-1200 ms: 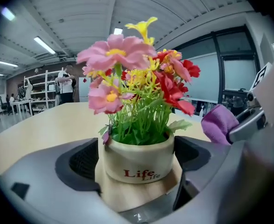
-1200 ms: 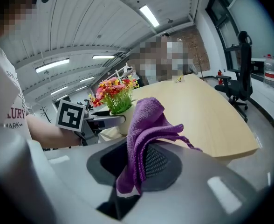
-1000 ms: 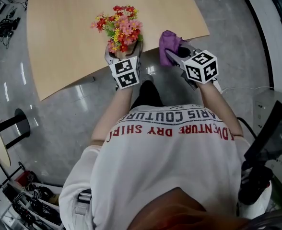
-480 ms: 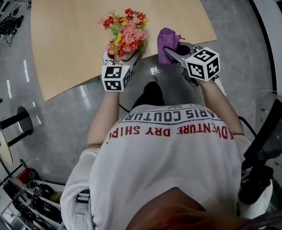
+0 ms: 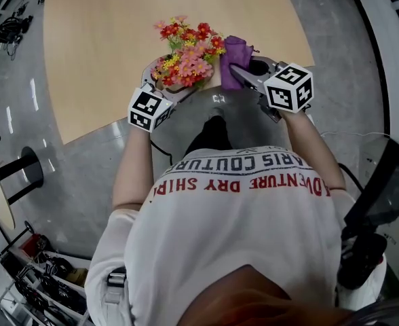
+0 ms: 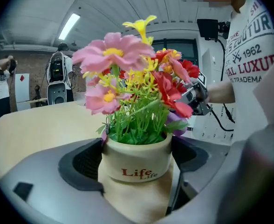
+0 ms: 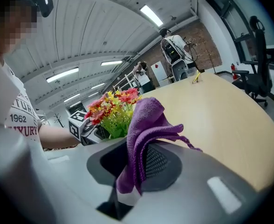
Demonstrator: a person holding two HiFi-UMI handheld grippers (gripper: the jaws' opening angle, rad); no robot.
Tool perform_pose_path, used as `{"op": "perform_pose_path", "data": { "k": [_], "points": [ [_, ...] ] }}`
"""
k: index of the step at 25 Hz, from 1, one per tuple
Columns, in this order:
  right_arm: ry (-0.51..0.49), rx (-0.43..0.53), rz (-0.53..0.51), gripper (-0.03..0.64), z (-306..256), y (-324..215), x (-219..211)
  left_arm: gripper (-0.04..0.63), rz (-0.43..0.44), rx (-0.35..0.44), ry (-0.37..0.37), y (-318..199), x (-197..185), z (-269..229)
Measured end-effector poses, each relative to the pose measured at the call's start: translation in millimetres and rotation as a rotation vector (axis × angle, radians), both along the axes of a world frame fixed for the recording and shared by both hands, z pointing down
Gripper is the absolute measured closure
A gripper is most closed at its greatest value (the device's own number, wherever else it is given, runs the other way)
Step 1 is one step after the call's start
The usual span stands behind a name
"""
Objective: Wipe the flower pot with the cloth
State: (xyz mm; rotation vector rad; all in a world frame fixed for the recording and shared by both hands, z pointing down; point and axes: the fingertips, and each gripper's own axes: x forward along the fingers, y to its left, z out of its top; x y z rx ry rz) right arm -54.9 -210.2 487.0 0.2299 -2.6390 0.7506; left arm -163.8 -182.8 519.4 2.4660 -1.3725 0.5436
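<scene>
Left gripper (image 5: 167,85) clamps flower pot (image 6: 136,160), right gripper (image 5: 243,75) pinches cloth (image 7: 144,125) — flowers (image 5: 189,54) between.

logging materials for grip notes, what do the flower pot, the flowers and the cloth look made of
Flower pot: likely ceramic, cream, smooth with a soft sheen, red print on it.
Flowers: seemingly artificial, fabric or plastic; flat, uniform petals.
Cloth: purple, soft knit or microfibre by its fuzzy, fine-textured folds.

Both forearms reach forward, bringing the two grippers near each other. The left gripper (image 5: 174,87) has its jaws clamped on the flower pot (image 6: 136,164). The right gripper (image 5: 239,75) pinches the cloth (image 7: 144,125) between closed jaws.
</scene>
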Motion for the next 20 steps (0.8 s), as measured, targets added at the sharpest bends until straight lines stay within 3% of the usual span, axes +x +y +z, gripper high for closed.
{"op": "perform_pose_path", "data": {
  "k": [12,20],
  "points": [
    [-0.038,-0.077,-0.031,0.572,-6,-4,-26,0.117,-0.006,0.008,0.010,1,5,-14],
    [0.036,-0.109,-0.045,0.572,18,-12,-44,0.118,0.007,0.011,0.014,2,4,-8]
  ]
}}
